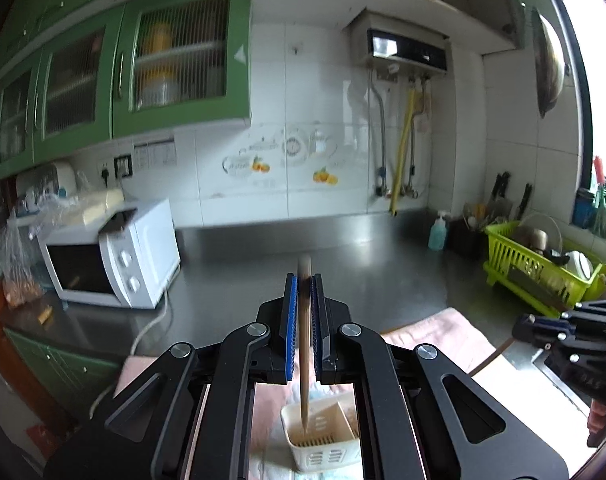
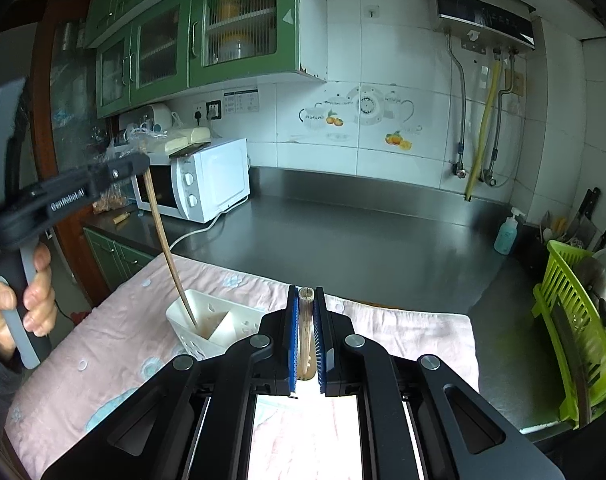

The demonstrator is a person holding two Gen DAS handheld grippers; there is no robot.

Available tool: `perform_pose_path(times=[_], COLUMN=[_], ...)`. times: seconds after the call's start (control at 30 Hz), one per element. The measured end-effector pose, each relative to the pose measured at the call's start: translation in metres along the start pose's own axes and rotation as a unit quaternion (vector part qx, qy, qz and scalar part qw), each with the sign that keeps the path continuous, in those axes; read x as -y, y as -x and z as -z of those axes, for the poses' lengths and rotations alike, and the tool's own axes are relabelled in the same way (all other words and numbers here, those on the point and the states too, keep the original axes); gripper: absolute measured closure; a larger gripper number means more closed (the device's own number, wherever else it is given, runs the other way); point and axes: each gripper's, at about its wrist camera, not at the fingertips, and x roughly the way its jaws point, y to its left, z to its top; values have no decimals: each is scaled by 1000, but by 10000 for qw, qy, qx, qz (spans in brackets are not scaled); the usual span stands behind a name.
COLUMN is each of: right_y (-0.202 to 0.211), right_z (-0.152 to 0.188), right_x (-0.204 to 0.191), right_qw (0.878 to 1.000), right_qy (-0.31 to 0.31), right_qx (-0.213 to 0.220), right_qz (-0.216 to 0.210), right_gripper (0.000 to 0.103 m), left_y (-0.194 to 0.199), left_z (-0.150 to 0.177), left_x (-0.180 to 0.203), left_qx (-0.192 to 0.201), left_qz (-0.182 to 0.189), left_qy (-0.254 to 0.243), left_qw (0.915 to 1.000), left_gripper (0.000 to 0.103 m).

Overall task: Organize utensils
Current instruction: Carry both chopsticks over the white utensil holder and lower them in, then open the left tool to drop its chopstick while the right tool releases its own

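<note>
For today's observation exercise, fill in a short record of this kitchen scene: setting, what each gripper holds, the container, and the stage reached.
setting: steel counter with pink cloth
left gripper: shut on a chopstick, tip inside the white holder
right gripper: shut on a second chopstick
holder: on the cloth, divided into compartments
stage: first chopstick going in, second not yet in

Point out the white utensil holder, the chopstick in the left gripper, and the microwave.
white utensil holder (image 2: 207,332): right wrist view, front wall.
chopstick (image 2: 165,240): right wrist view, mid-shaft.
left gripper (image 1: 303,292): left wrist view, between fingertips.
microwave (image 2: 219,180): right wrist view, side panel.
</note>
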Motion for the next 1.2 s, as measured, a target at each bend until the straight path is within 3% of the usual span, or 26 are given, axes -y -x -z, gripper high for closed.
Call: perform_pose_path(times=[0.3, 0.37, 0.67, 0.7, 0.73, 1.03, 1.07, 1.13, 1.2], right_y=[2, 11, 66, 74, 81, 118, 120, 122, 123], right_z=[6, 6, 17, 23, 29, 108, 122, 140, 164], right_x=[-1, -3, -21, -25, -28, -57, -59, -64, -70], right_qw=[9999, 9998, 9993, 9993, 9993, 9993, 9992, 9990, 9986], right_qy=[-74, -55, 89, 76, 57, -108, -145, -164, -143], right_qx=[21, 113, 340, 360, 365, 54, -32, -163, -323], right_qz=[77, 142, 123, 77, 30, -342, -366, -390, -398], right_gripper=[93, 84, 78, 78, 76, 75, 75, 75, 74], left_y=[-6, -1, 53, 61, 71, 142, 148, 161, 172], left_z=[29, 30, 38, 40, 46, 102, 109, 125, 142], left_x=[-6, -7, -10, -10, -8, -1, 0, 3, 5], left_qx=[-398, -430, -572, -600, -602, -863, -891, -937, -987], left_qz=[-17, 58, 133, 138, 124, 75, -11, -176, -279], left_qy=[56, 97, 174, 148, 80, 78, 99, 88, 57], left_qw=[9992, 9990, 9981, 9980, 9981, 9962, 9960, 9954, 9947], left_gripper=[95, 94, 80, 68, 64, 62, 60, 44, 42])
